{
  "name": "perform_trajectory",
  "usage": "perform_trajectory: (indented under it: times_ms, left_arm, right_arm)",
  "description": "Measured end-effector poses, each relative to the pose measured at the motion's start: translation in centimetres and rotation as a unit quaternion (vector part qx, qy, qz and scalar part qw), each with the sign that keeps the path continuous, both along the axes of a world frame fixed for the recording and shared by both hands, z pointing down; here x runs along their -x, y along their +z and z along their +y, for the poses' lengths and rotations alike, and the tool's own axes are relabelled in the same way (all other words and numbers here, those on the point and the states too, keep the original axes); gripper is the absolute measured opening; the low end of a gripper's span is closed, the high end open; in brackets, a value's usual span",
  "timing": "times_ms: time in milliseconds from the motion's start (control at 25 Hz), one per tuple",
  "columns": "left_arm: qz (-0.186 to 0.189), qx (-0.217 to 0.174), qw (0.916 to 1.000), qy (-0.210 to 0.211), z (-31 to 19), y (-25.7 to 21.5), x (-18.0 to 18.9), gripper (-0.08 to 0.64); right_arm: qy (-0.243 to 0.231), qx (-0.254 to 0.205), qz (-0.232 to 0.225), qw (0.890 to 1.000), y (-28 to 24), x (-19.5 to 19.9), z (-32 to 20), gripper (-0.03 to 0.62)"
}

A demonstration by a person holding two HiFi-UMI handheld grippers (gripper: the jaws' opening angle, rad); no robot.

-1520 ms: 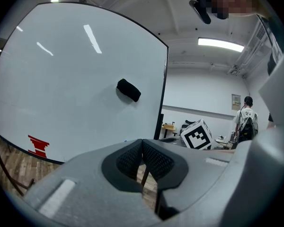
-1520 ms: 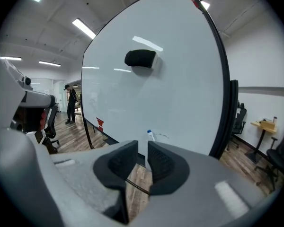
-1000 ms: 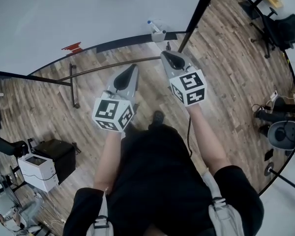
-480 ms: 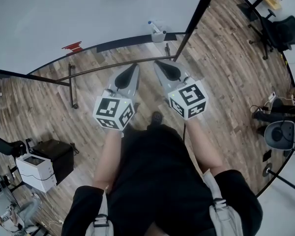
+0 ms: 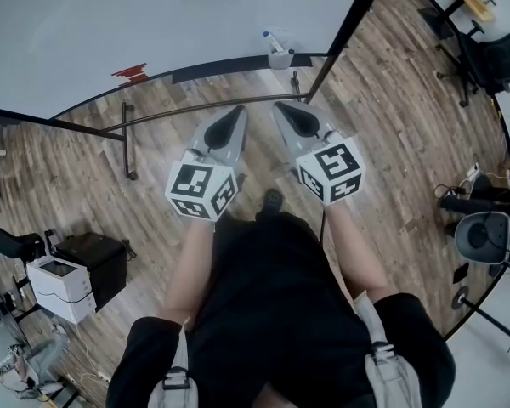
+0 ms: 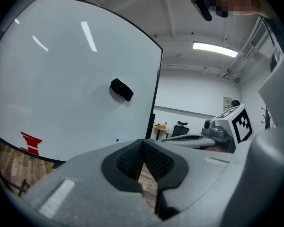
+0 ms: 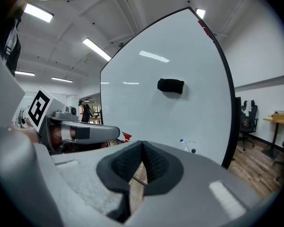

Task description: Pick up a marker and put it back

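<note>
Right claw closed, empty, marker ahead at whiteboard, well apart

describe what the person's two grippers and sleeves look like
Both the left gripper and right gripper are light grey tapered shells with black textured pads inside the tips. Each carries a white cube with black square markers. The person wears black short sleeves.

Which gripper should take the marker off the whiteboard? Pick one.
Right, probably. The right gripper lines up with the marker low on the whiteboard; the left gripper sits further aside. Both are shut, empty.
</note>
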State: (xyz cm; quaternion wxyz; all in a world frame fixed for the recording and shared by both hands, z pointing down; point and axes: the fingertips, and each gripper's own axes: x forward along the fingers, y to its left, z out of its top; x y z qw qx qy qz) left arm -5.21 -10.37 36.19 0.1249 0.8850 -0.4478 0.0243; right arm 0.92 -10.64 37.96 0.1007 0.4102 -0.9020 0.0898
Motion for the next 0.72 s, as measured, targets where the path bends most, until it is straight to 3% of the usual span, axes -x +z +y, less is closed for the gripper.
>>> perform_trajectory:
  times_ms: [720]
  left_arm:
    - [-0.003, 0.002, 1.0, 0.0, 0.68, 0.32, -0.5, 0.011]
  right_arm:
    - [-0.002, 0.011, -0.017, 1.0, 0.01, -0.81, 0.26, 0.0]
